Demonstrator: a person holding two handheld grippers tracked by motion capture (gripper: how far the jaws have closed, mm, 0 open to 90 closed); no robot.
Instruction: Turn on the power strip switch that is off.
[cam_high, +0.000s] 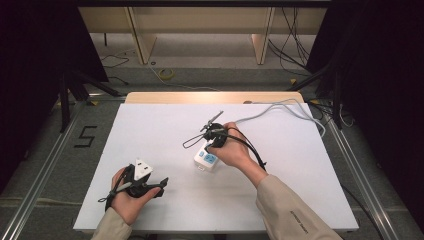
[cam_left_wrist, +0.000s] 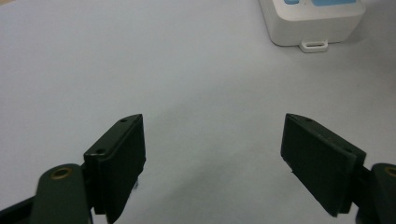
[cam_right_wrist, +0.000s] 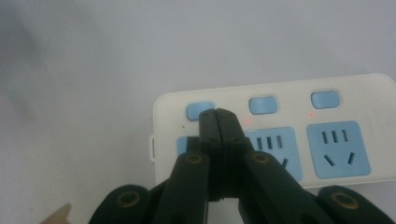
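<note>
Power strip: white power strip (cam_right_wrist: 275, 130) with pale blue sockets and three pale blue switches along one edge; it lies flat on the white table (cam_high: 150, 135), near the middle and a little toward the person's right; in the high view it sits at (cam_high: 206, 161).
Indicator lights: small red lights glow beside the middle and far switches in the right gripper view.
Right gripper: right gripper (cam_right_wrist: 218, 114) has its jaws pressed together with nothing between them; the tips rest at the switch (cam_right_wrist: 200, 110) at the end of the strip, at that switch's right edge, and cover part of the socket below it.
Left gripper: left gripper (cam_left_wrist: 212, 154) has its jaws wide apart and empty, low over bare table, well apart from the strip, whose end shows at the top of its own view (cam_left_wrist: 310, 18).
Cord: a pale grey cord (cam_high: 280, 107) trails from the strip toward the far right edge of the table.
</note>
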